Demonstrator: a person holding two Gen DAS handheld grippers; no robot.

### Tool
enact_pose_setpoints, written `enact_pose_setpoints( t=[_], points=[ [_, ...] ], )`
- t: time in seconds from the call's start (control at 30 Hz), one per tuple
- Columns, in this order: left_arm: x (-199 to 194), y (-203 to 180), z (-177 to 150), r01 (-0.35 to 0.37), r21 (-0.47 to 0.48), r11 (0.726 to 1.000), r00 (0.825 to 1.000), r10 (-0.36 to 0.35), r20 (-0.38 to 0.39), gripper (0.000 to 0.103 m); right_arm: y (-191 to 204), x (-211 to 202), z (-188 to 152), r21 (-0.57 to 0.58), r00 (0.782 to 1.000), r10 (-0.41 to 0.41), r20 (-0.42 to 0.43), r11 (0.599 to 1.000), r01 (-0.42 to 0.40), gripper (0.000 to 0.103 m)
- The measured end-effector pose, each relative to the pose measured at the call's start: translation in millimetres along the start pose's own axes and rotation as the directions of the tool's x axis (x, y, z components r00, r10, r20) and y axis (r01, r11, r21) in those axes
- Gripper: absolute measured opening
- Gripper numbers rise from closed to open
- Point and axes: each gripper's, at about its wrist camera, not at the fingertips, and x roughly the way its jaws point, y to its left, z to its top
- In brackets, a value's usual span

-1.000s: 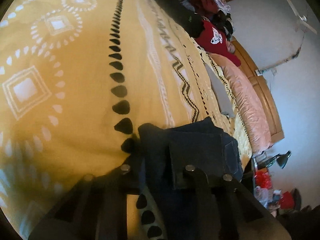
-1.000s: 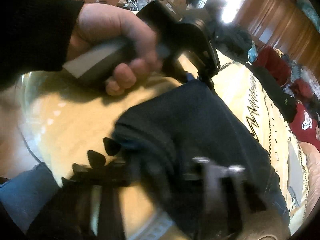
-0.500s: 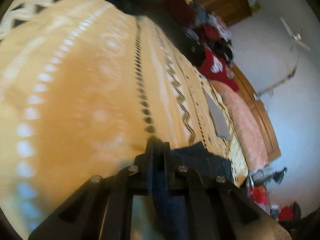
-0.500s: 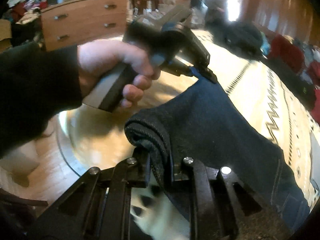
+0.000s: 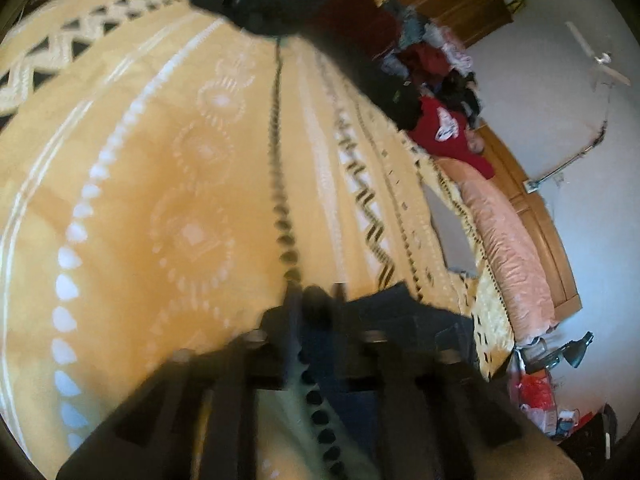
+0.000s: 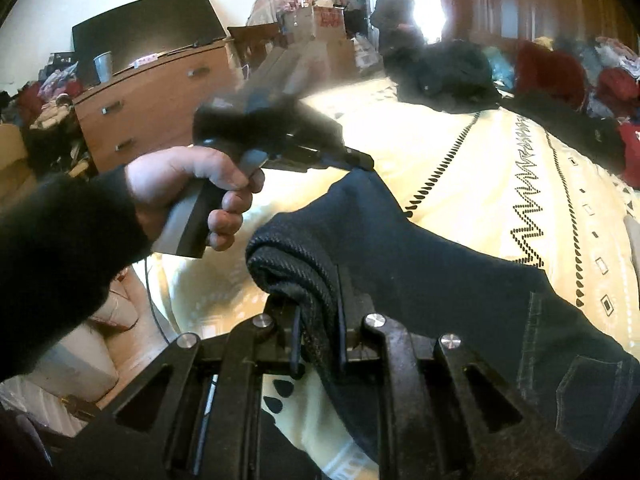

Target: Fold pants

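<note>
Dark blue denim pants (image 6: 440,264) lie across a yellow patterned bedspread (image 6: 460,152), one end lifted. My right gripper (image 6: 318,320) is shut on a thick folded edge of the denim, low in the right wrist view. A hand (image 6: 180,184) in a black sleeve holds my left gripper (image 6: 360,162); a corner of the pants hangs from its tips. In the blurred left wrist view the left gripper (image 5: 316,304) has dark denim (image 5: 400,312) bunched between its fingers. Its jaws are opening.
Heaped clothes (image 5: 432,60) and dark garments (image 6: 448,72) cover the far side of the bed. A pink pillow (image 5: 508,240) and a grey flat item (image 5: 452,236) lie by the wooden headboard. A wooden dresser (image 6: 152,104) stands beyond the bed's near edge.
Both grippers have risen and lifted the pants edge off the bedspread. The left fingers stand slightly wider apart than half a second ago. The right grip is unchanged.
</note>
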Motion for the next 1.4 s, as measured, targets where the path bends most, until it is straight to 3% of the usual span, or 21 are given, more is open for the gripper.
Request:
enact_pose_setpoints(
  t=[0.03, 0.07, 0.23, 0.33, 0.47, 0.57, 0.6, 0.63, 0.67, 0.73, 0.87, 1.0, 1.17, 1.27, 1.4],
  points=[
    [1.1, 9.4, -4.3, -0.008, -0.042, 0.999, 1.000, 0.007, -0.014, 0.062, 2.2, 3.1, -1.3, -0.010, 1.000, 0.004, -0.006, 1.000, -0.004, 0.014],
    [-0.2, 20.2, -11.7, -0.026, -0.075, 0.997, 1.000, 0.025, -0.019, 0.066, 7.2, 7.3, -3.9, -0.026, 1.000, 0.011, -0.014, 1.000, -0.011, 0.014],
    [-25.2, 55.4, -48.0, 0.051, -0.161, 0.986, 0.999, -0.050, 0.010, 0.066, 25.8, 27.6, -16.2, -0.067, 0.997, 0.037, -0.074, 0.997, -0.042, 0.014],
    [-23.7, 57.6, -57.5, 0.105, -0.149, 0.983, 0.994, -0.110, -0.028, 0.067, 25.1, 22.5, -15.6, -0.062, 0.997, 0.030, -0.070, 0.998, -0.034, 0.014],
    [-10.0, 46.8, -43.4, 0.158, -0.140, 0.977, 0.986, -0.163, -0.023, 0.068, 23.8, 19.8, -11.7, -0.076, 0.997, 0.019, -0.069, 0.997, -0.025, 0.014],
    [17.0, 32.0, -37.7, 0.121, -0.086, 0.989, 0.986, -0.130, -0.109, 0.067, 28.3, 23.2, -15.8, -0.085, 0.996, 0.017, -0.083, 0.996, -0.024, 0.014],
    [23.1, 28.0, -37.1, 0.105, -0.060, 0.993, 0.986, -0.111, -0.123, 0.065, 29.5, 23.7, -16.6, -0.088, 0.996, 0.014, -0.084, 0.996, -0.022, 0.014],
    [28.3, 23.9, -35.6, 0.098, -0.035, 0.995, 0.987, -0.102, -0.127, 0.046, 30.4, 24.1, -16.7, -0.089, 0.996, 0.013, -0.084, 0.996, -0.020, 0.014],
    [30.3, 21.2, -33.8, 0.105, -0.028, 0.994, 0.987, -0.108, -0.123, 0.021, 29.7, 23.8, -16.5, -0.087, 0.996, 0.014, -0.085, 0.996, -0.021, 0.014],
    [27.1, 10.6, -30.4, 0.091, 0.009, 0.996, 0.992, -0.090, -0.090, 0.018, 27.4, 22.3, -15.3, -0.083, 0.997, 0.013, -0.081, 0.996, -0.019, 0.014],
    [11.3, -37.2, -25.6, 0.073, 0.105, 0.992, 0.997, -0.072, -0.015, 0.016, 17.4, 7.8, -15.2, -0.046, 0.998, 0.028, -0.060, 0.998, -0.031, 0.014],
    [19.3, -119.1, -14.9, 0.105, 0.217, 0.970, 0.994, -0.109, 0.008, 0.016, -28.8, -39.5, -18.4, 0.081, 0.998, 0.063, 0.009, 0.995, -0.064, 0.014],
    [96.5, -257.6, -24.4, 0.218, 0.358, 0.908, 0.976, -0.194, -0.101, 0.016, -132.0, -121.5, -51.6, 0.343, 0.994, 0.017, 0.113, 0.938, -0.055, 0.014],
    [175.5, -334.0, -51.4, 0.257, 0.421, 0.870, 0.961, -0.183, -0.208, 0.016, -194.5, -162.2, -93.0, 0.520, 0.988, -0.046, 0.147, 0.853, -0.038, 0.014],
    [273.1, -398.1, -94.4, 0.271, 0.442, 0.855, 0.937, -0.129, -0.325, 0.016, -262.0, -192.7, -155.3, 0.701, 0.978, -0.130, 0.161, 0.713, -0.021, 0.014]
  ],
)
